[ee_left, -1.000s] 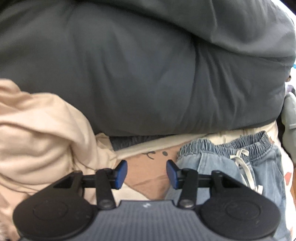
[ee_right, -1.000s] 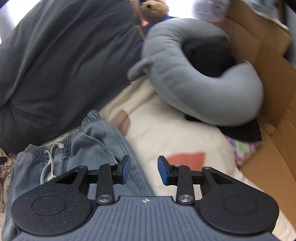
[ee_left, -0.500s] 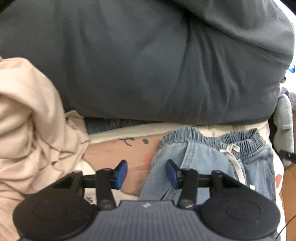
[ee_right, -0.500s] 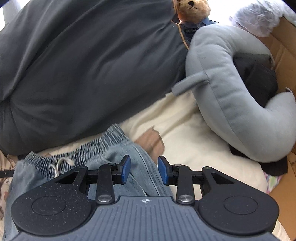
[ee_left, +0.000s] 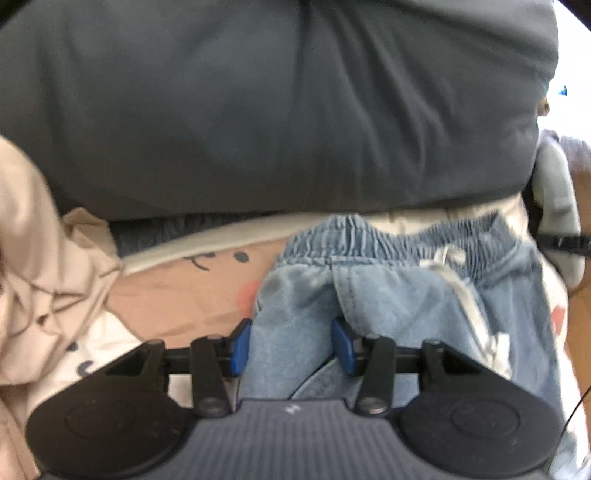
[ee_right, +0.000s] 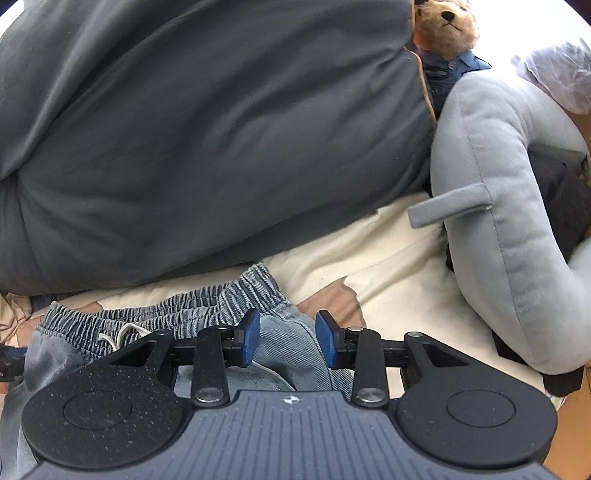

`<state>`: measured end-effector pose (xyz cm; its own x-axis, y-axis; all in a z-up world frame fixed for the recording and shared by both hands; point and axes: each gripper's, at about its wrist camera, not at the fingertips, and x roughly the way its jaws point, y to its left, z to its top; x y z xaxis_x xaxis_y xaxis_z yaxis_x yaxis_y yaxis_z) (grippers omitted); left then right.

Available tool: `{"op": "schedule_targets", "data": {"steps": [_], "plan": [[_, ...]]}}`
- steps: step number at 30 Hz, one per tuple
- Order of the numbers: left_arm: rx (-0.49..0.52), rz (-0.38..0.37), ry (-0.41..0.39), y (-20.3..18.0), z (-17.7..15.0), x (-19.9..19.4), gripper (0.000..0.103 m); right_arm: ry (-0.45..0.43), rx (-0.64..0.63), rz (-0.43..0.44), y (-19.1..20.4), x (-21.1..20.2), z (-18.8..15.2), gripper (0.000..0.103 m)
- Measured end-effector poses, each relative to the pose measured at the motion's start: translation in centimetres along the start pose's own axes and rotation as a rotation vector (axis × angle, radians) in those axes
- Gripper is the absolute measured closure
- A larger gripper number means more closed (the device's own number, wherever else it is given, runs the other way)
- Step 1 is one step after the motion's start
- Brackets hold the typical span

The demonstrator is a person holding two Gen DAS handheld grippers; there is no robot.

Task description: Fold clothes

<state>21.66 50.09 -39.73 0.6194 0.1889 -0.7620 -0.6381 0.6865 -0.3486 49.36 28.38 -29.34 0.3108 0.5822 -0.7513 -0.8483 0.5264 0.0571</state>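
Light blue denim shorts (ee_left: 399, 295) with an elastic waistband and a white drawstring (ee_left: 458, 273) lie on a patterned bed sheet (ee_left: 177, 295). My left gripper (ee_left: 291, 345) is open over the shorts' left side, blue pads apart with denim between them. In the right wrist view the same shorts (ee_right: 284, 347) lie under my right gripper (ee_right: 288, 341), which is open above the right end of the waistband (ee_right: 221, 299). The drawstring (ee_right: 118, 336) shows at its left. The shorts' legs are hidden under the gripper bodies.
A big dark grey duvet (ee_left: 277, 110) bulges just behind the waistband. Crumpled beige clothing (ee_left: 40, 266) lies at the left. A grey curved pillow (ee_right: 495, 206), a teddy bear (ee_right: 443, 26) and a cardboard box (ee_right: 569, 435) stand at the right.
Both grippers have moved in over the shorts: the left one shifted right from the bare sheet onto the denim, the right one shifted left from the cream sheet to the waistband end. Both stayed open.
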Motion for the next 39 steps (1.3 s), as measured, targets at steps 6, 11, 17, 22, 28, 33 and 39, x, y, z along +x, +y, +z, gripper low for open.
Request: {"op": "schedule_targets", "data": {"steps": [6, 11, 17, 22, 28, 33, 39], "plan": [[-0.063, 0.061, -0.087, 2.6, 1.6, -1.5, 0.055, -0.003, -0.016, 0.007, 0.3, 0.4, 0.4, 0.062], [-0.099, 0.073, -0.056, 3.5, 2.4, 0.5, 0.059, 0.013, -0.039, 0.004, 0.5, 1.2, 0.6, 0.063], [-0.075, 0.030, -0.021, 2.3, 2.1, 2.4, 0.059, 0.046, -0.085, 0.003, 0.6, 2.0, 0.6, 0.062], [-0.063, 0.005, 0.001, 1.9, 1.5, 2.7, 0.059, 0.071, -0.127, 0.002, 0.3, 2.0, 0.2, 0.062], [-0.092, -0.038, -0.006, 2.4, 1.0, 1.9, 0.059, 0.092, -0.147, 0.001, -0.2, 1.8, -0.4, 0.062], [-0.078, -0.023, 0.039, 1.9, 1.1, 3.1, 0.056, 0.097, -0.155, 0.004, -0.5, 1.7, -0.6, 0.062], [-0.021, -0.003, 0.082, 1.0, 1.4, 4.9, 0.051, 0.094, -0.174, 0.007, -0.2, 2.1, -0.7, 0.062]]}}
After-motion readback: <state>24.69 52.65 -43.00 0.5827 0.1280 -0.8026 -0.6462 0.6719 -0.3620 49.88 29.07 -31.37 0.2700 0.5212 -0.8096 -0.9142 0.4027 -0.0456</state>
